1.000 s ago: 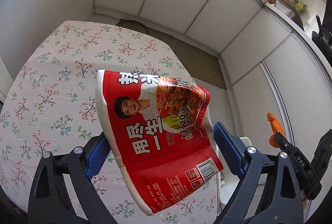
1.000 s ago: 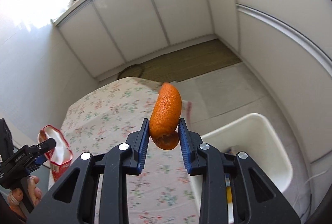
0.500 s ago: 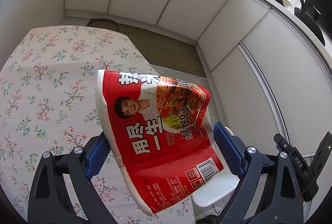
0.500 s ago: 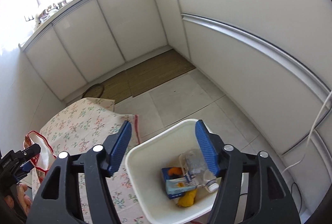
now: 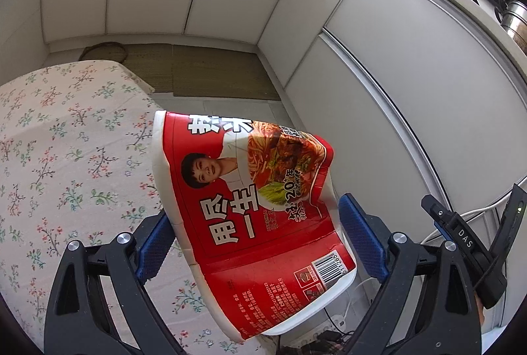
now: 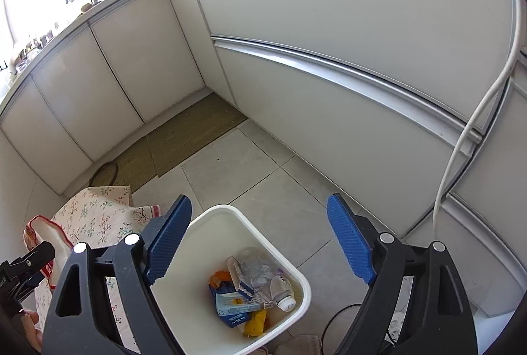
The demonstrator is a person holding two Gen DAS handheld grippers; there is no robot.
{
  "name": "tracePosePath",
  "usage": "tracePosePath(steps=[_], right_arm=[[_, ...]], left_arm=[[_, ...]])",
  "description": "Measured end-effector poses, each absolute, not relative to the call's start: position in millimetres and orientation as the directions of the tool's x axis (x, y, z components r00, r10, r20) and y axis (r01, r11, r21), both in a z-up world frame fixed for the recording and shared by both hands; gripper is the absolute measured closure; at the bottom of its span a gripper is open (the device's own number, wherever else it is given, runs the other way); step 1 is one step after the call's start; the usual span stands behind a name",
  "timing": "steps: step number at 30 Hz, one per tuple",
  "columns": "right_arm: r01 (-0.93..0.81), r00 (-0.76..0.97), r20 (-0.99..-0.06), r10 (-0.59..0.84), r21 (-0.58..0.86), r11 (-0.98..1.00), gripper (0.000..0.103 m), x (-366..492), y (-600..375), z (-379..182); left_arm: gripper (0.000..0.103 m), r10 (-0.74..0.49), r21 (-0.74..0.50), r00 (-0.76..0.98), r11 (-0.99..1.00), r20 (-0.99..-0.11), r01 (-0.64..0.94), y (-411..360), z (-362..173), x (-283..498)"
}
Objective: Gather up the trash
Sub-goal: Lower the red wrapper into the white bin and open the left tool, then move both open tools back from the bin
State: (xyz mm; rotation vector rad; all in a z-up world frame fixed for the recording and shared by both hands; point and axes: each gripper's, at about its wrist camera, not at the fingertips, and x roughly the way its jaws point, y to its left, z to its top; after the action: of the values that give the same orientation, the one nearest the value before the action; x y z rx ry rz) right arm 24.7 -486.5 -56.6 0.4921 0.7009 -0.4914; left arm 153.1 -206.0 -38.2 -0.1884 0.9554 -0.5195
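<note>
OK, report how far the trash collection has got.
Done: the white bin already holds scraps, including orange peel and a small blue box. The right gripper hangs above it, jaws opening with nothing between them.
In hand: the left gripper is clamped on the red noodle cup.
Left: getting that cup into the bin.

left wrist view: rides the left gripper (image 5: 253, 243), looks down and forward past the floral tablecloth (image 5: 66, 157) toward the cabinet corner at 12 o'clock; noodle cup (image 5: 253, 206) fills the near centre.
right wrist view: rides the right gripper (image 6: 260, 239), tilted down, close over the white bin (image 6: 197, 299).
shared: woven floor mat (image 6: 184, 137), tablecloth, cabinets; cup at 9 o'clock.
</note>
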Motion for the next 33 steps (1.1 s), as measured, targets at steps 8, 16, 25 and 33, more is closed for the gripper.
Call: tracePosePath(steps=[8,16,25,33], right_arm=[[0.604,0.661,-0.693,-0.289,0.262,0.752,0.017,16.7,-496.3,-54.3],[0.62,0.662,-0.654,-0.365,0.205,0.757,0.016,12.9,-486.5,-42.3],[0.634,0.709,-0.514,-0.482,0.166,0.755,0.01,-16.2,-439.2,-11.5],[0.635,0.744,-0.402,-0.534,0.177,0.752,0.007,-60.1,-372.8,12.9]], left_arm=[[0.007,-0.517,-0.351,0.464,0.847,-0.719,0.4,-244.3,-35.8,157.1],[0.007,-0.433,-0.209,0.565,0.884,-0.702,0.418,-248.5,-27.2,147.1],[0.007,-0.278,0.133,0.844,0.918,-0.458,0.374,-223.7,11.9,76.3],[0.007,-0.296,0.098,0.866,0.927,-0.403,0.362,-172.5,28.8,32.1]])
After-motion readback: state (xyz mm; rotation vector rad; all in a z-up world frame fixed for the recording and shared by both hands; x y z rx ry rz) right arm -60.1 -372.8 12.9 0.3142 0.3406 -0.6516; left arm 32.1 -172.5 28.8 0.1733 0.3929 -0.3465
